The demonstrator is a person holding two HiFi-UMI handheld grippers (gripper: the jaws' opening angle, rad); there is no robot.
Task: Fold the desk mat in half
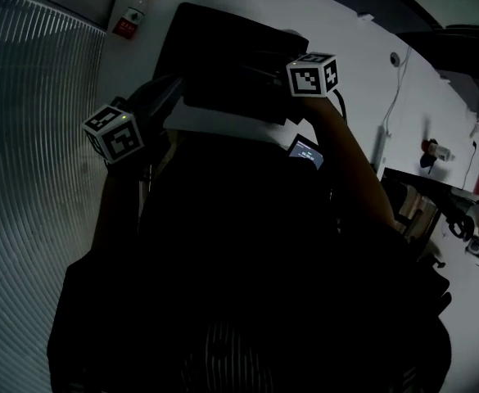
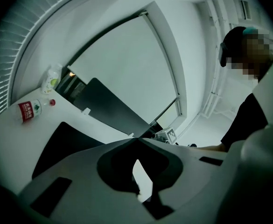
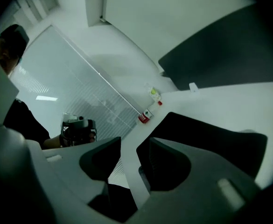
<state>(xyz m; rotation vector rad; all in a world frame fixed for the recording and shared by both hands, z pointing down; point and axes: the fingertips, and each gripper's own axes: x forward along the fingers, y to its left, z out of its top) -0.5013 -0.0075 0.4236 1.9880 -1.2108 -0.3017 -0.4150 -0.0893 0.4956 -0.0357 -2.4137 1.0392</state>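
blocked: bottles (image 2: 30,110) far corner | free: tabletop (image 1: 358,64) right of desk mat (image 1: 223,56)

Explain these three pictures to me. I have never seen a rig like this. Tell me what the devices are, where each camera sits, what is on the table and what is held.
There is no robot here. A person holds a two-jaw gripper in each hand. The dark picture comes from a camera on the person's head, looking steeply down. The other two come from cameras riding on the left gripper and the right gripper, each looking along its own jaws. On the white table lies a black desk mat, with a red-labelled bottle and a second bottle further back. The right jaws stand apart with only table between them, so that gripper holds nothing. The left jaws meet at their tips. Whether they pinch the mat's edge does not show.
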